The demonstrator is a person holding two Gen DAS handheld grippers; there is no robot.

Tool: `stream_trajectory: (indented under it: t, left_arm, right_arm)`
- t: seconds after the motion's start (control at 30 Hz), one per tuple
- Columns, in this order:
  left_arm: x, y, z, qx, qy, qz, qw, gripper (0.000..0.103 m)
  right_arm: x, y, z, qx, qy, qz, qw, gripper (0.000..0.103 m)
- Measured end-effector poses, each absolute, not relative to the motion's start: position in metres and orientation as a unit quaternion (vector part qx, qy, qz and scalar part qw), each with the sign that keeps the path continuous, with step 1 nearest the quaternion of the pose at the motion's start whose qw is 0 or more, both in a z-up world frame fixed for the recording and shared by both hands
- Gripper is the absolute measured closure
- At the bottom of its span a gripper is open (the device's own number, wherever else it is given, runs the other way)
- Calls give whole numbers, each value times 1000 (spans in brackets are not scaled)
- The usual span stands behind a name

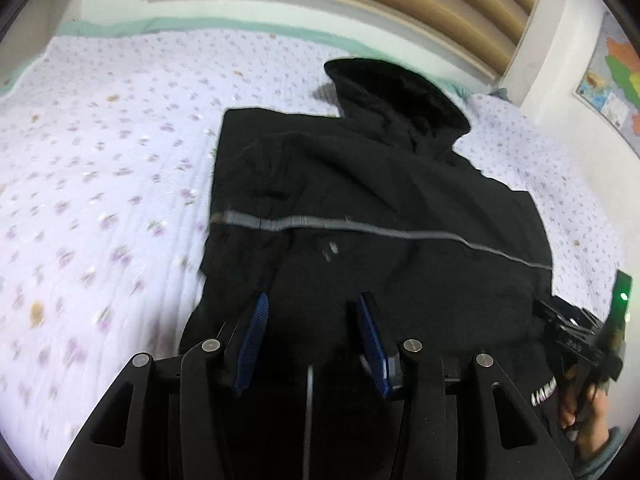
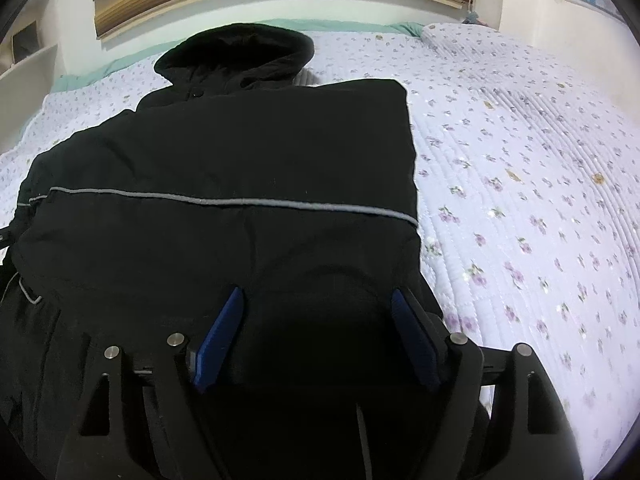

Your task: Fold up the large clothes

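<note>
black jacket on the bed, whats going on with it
A person with a gripper in each hand is folding a black hooded jacket laid out on a flowered quilt. Its sides look already folded in, giving a rough rectangle with the hood at the far end. The left gripper and the right gripper are both open at the near hem, with jacket fabric between the fingers, neither one closed on it.
</note>
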State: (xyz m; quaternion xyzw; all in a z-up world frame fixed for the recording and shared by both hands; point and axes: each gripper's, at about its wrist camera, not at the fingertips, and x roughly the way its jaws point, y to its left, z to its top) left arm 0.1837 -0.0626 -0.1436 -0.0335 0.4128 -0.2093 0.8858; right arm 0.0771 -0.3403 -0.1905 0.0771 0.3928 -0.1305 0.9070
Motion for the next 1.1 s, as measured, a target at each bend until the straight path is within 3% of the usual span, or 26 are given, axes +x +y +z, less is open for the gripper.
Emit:
stream_trajectory:
  t: [0.2, 0.47, 0.77, 0.97, 1.1]
  left_arm:
    - [123, -53, -140, -3, 431, -241, 870, 55]
    - [105, -56, -54, 4, 374, -265, 889, 55]
    - [180, -118, 12, 25, 333, -245, 910, 54]
    - [275, -143, -10, -24, 354, -205, 912, 54]
    - [334, -154, -40, -61, 383, -202, 899, 54]
  right_arm:
    - [53, -343, -186, 98, 397, -125, 904, 19]
    - [37, -341, -128, 140, 386, -61, 910, 19]
    - [89, -342, -49, 92, 309, -65, 944, 19]
    - [156, -388, -59, 142, 312, -88, 935, 28]
    - [203, -414, -77, 187, 331, -86, 921, 28]
